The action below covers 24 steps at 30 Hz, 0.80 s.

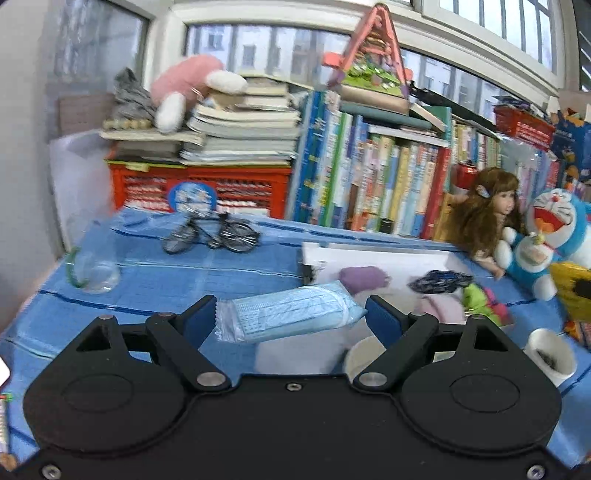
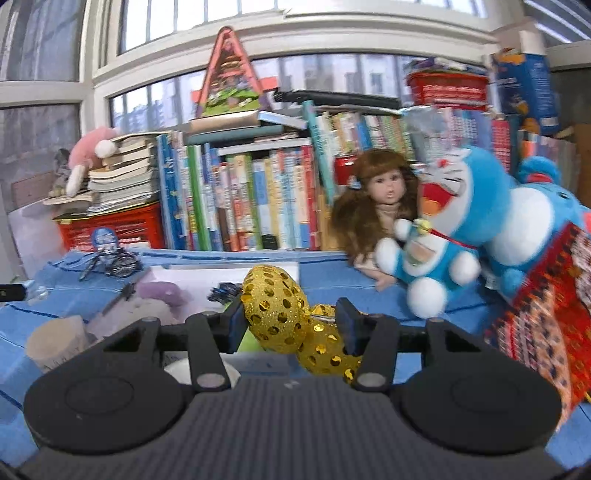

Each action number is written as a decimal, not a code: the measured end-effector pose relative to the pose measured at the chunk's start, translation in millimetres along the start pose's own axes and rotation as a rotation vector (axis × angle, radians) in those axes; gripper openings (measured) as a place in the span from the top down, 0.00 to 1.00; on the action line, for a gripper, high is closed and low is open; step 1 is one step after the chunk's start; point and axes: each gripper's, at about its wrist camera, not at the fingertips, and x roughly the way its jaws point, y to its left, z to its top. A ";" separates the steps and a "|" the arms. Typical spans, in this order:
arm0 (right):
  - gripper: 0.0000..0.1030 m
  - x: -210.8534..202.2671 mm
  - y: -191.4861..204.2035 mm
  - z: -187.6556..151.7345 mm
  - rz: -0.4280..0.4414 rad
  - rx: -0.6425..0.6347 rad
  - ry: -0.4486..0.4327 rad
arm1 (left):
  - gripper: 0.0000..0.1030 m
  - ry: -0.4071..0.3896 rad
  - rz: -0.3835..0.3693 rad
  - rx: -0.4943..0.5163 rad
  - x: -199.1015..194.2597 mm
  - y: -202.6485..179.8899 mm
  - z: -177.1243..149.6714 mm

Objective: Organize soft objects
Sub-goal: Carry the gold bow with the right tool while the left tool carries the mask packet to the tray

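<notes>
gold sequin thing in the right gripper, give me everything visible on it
The gold sequin item is soft-looking glittery fabric studded with round shiny sequins, bunched into two rounded lobes: a larger upper one and a smaller one hanging lower right. It sits between the right gripper fingers, both blue pads pressing it, raised in front of the blue tablecloth. What kind of object it is can't be told.

a row of upright books (image 1: 388,184) lines the back of the blue table cover (image 1: 166,280), under wide windows (image 2: 295,22). a stack of flat books (image 1: 240,129) rests on a red crate (image 1: 199,192) at the left. a triangular toy house (image 1: 373,62) sits on top of the upright books. a small metal bicycle model (image 1: 210,232) stands on the cover near the crate, and a clear plastic bottle (image 1: 92,266) lies further left. a white cup (image 1: 550,354) stands at the right. a patterned red box (image 2: 543,314) leans at the right edge in the right wrist view.
</notes>
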 end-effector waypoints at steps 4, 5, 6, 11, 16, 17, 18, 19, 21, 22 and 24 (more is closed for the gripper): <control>0.46 23.0 10.2 26.5 0.028 -0.037 0.034 | 0.22 0.054 -0.046 -0.011 19.7 -10.9 19.4; 0.46 27.3 13.3 31.6 0.032 -0.045 0.042 | 0.22 0.057 -0.053 -0.011 25.3 -14.8 25.5; 0.46 32.9 16.1 37.9 0.035 -0.051 0.050 | 0.22 0.056 -0.059 -0.006 29.4 -19.1 30.3; 0.46 53.1 25.0 55.1 0.061 -0.058 0.077 | 0.23 0.096 -0.091 0.011 55.5 -37.4 49.0; 0.46 80.8 30.4 64.6 0.097 -0.054 0.139 | 0.23 0.168 -0.127 0.027 89.5 -54.5 66.9; 0.46 87.9 31.6 66.5 0.108 -0.058 0.158 | 0.23 0.184 -0.132 0.031 96.0 -57.6 70.8; 0.46 94.8 33.8 68.1 0.113 -0.068 0.174 | 0.23 0.197 -0.133 0.037 104.1 -61.8 75.1; 0.46 102.1 37.0 69.4 0.115 -0.090 0.187 | 0.23 0.207 -0.131 0.045 111.6 -65.9 79.1; 0.45 114.6 43.7 70.8 0.112 -0.139 0.205 | 0.23 0.224 -0.133 0.066 129.2 -75.1 87.6; 0.45 121.3 46.9 71.5 0.116 -0.161 0.212 | 0.23 0.233 -0.127 0.070 137.3 -78.9 90.8; 0.45 131.7 52.3 72.8 0.143 -0.201 0.221 | 0.23 0.266 -0.135 0.083 156.5 -86.9 95.8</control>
